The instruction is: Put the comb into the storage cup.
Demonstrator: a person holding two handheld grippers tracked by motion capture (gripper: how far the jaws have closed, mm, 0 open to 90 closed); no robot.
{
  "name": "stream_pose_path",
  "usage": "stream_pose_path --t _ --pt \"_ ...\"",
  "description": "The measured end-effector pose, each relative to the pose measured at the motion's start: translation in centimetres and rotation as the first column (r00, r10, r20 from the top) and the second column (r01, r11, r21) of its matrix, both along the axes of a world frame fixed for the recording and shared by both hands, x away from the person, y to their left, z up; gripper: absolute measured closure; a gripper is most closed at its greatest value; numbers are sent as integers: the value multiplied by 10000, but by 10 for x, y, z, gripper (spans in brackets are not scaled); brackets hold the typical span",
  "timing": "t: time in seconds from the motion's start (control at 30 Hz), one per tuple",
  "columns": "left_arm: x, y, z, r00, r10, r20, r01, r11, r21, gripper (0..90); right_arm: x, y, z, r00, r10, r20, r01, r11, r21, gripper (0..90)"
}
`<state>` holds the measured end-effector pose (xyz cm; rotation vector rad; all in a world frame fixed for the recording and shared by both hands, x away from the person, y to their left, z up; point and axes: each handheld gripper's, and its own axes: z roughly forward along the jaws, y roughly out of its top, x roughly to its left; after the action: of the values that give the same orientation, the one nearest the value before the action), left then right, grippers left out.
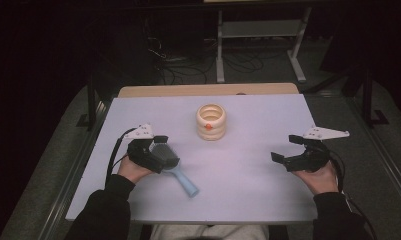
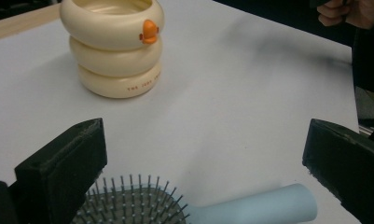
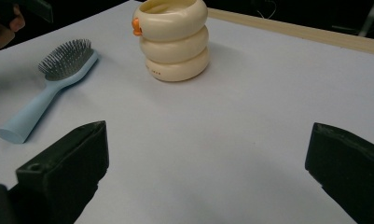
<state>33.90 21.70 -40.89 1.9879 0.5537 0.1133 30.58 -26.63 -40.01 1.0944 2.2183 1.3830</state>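
Hairbrush (image 1: 174, 165) looks light and rigid, lying on the desk (image 1: 248, 170) near the cup (image 1: 211, 121). Our left tool (image 2: 203, 172) hangs wide open over its bristled head; we judge the smooth blue handle the better grip. Our right tool (image 3: 208, 172) gapes empty.

My left claw (image 2: 198, 175) has matt black jaws, faintly grainy along the edges, like moulded plastic. Below them lies the hairbrush (image 2: 250, 210): a pale blue handle, smooth with a soft satin sheen, and thin dark bristles that look like stiff plastic, though I can't be sure from here. The cream holder (image 2: 114, 46) ahead is smooth and gently glossy, ceramic or hard plastic, with a shiny orange beak. The table top (image 1: 248, 175) is a flat matt lilac sheet over a bare wooden edge.
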Motion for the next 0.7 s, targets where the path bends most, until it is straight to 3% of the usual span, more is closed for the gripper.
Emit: stream_pose_path --t 0.7 --pt "-7 -28 -9 9950 -887 -455 906 9951 409 0 0 4 -2 9997 227 -106 -229 9996 -178 0"
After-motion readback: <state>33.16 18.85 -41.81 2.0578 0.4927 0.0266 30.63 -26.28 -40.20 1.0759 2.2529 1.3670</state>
